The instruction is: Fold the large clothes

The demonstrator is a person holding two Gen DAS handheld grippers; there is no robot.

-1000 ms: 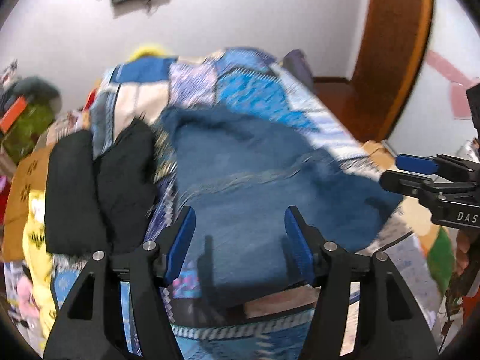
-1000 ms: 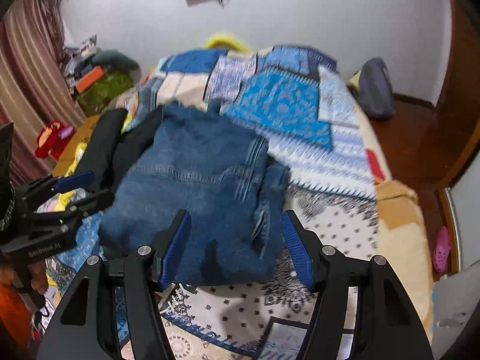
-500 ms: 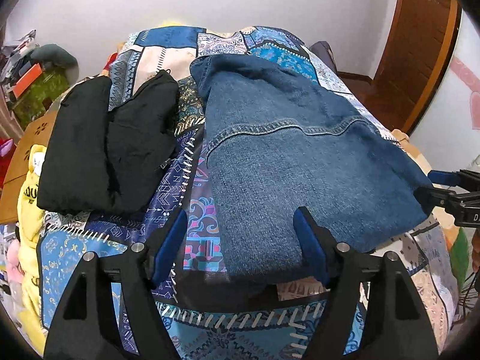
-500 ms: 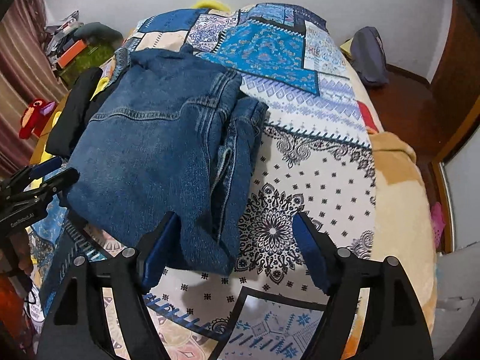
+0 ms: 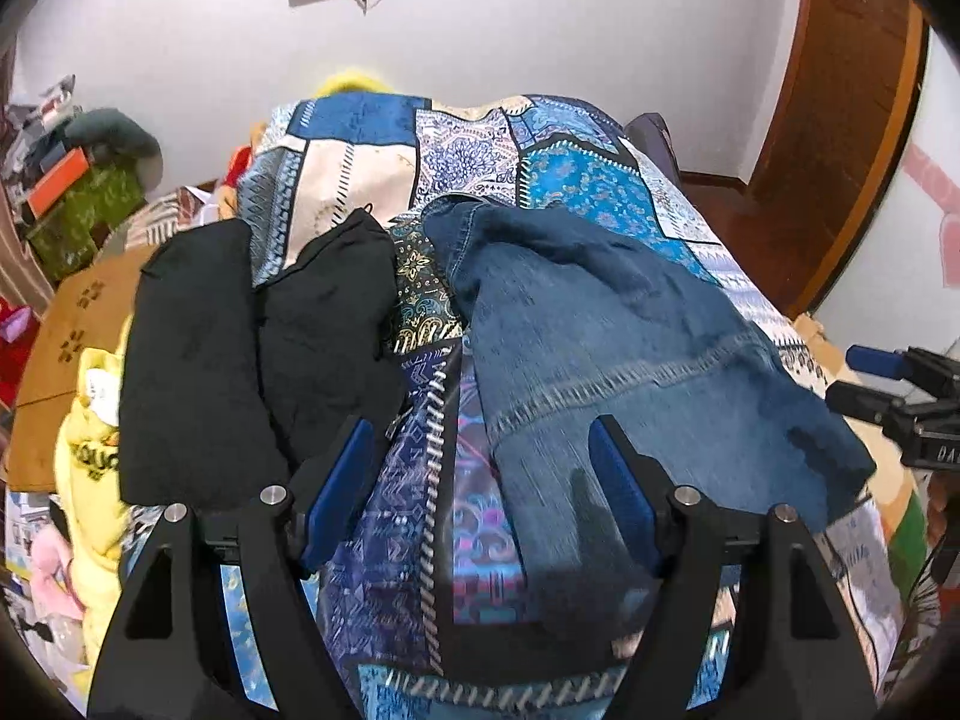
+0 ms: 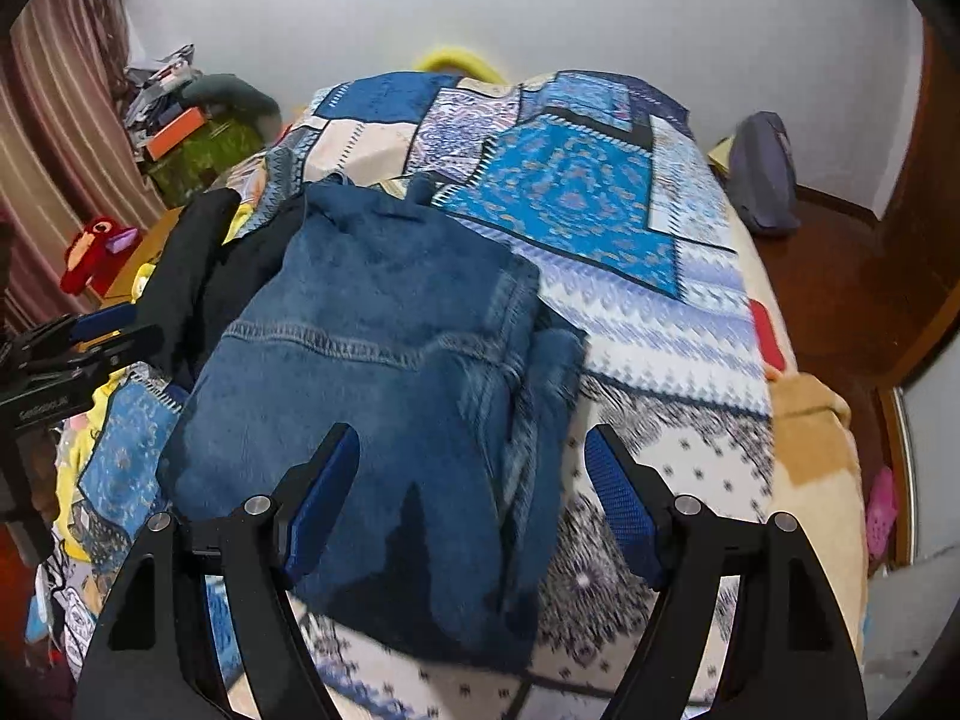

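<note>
left gripper [image 5: 480, 480]: fingers spread, empty | right gripper [image 6: 474, 480]: fingers spread, empty | folded denim jacket [image 6: 384, 360] flat on bed [image 6: 660, 324] beside black garments [image 5: 258, 348]

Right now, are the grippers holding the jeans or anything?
Left gripper: open, holding nothing.
Right gripper: open, holding nothing; the jeans lie on the bed.

The folded denim jacket [image 6: 384, 360] is looking dark blue with pale stitching, lying on a patchwork bedspread [image 6: 576, 204] that is showing blue, white and cream patterned squares, beside two black folded clothes [image 5: 198, 354] and a yellow garment [image 5: 90, 468].
</note>
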